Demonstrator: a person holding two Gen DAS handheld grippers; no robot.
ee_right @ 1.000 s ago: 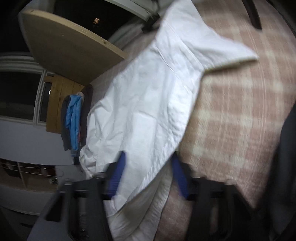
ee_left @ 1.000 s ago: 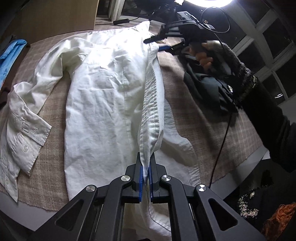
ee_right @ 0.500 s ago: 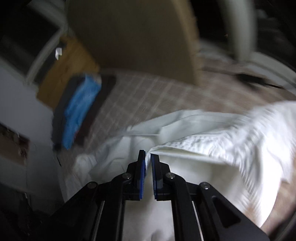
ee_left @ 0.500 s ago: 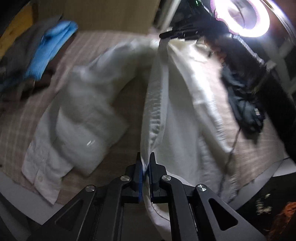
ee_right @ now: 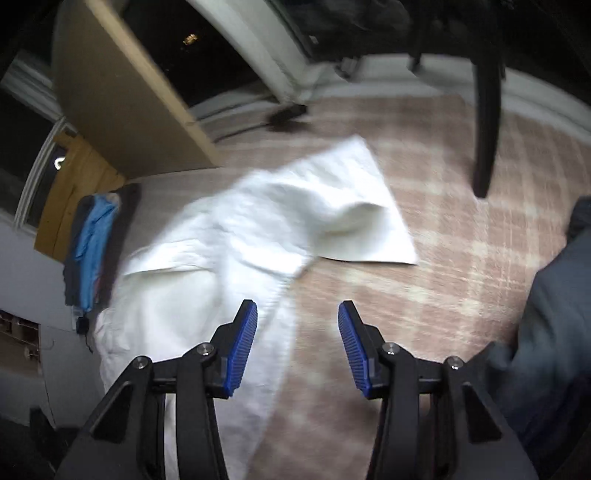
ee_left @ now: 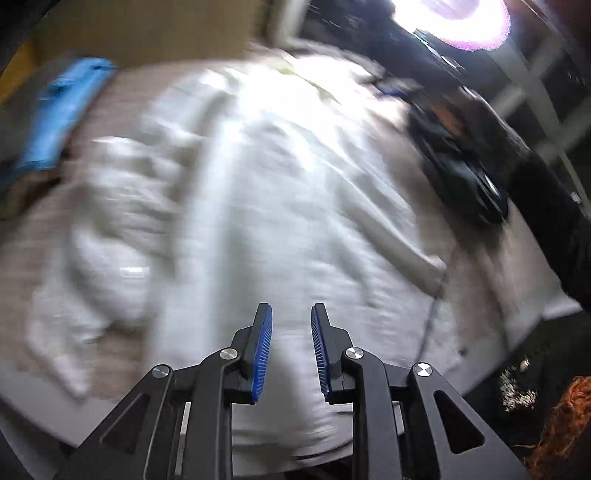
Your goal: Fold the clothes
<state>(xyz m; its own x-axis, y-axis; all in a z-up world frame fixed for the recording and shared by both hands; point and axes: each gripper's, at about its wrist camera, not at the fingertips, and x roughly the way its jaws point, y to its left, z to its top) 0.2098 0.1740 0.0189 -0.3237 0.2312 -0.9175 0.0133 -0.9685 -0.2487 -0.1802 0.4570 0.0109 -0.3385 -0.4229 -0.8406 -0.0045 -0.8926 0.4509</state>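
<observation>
A white shirt [ee_left: 266, 192] lies spread on the checked cloth, blurred by motion in the left wrist view. My left gripper [ee_left: 291, 314] hovers over its near hem, jaws opening, with nothing pressed between the blue pads. In the right wrist view the same shirt [ee_right: 258, 229] lies flat with one corner folded out toward the right. My right gripper [ee_right: 297, 310] is above the shirt's edge, jaws opening wide, and only cloth and table show in the gap. The right gripper and the hand holding it appear dark and blurred at the upper right of the left wrist view.
A blue garment [ee_left: 62, 114] lies on a dark pile at the table's left, seen too as the blue garment [ee_right: 92, 243]. Dark clothing [ee_left: 461, 170] sits at the right. A bright ring light [ee_left: 454, 18] glares above. A wooden board [ee_right: 122, 96] leans behind; a black stand leg [ee_right: 487, 122] rises at right.
Both grippers held the shirt's edge shut half a second ago; now both have let go and opened. The shirt has dropped flat, folded over itself.
</observation>
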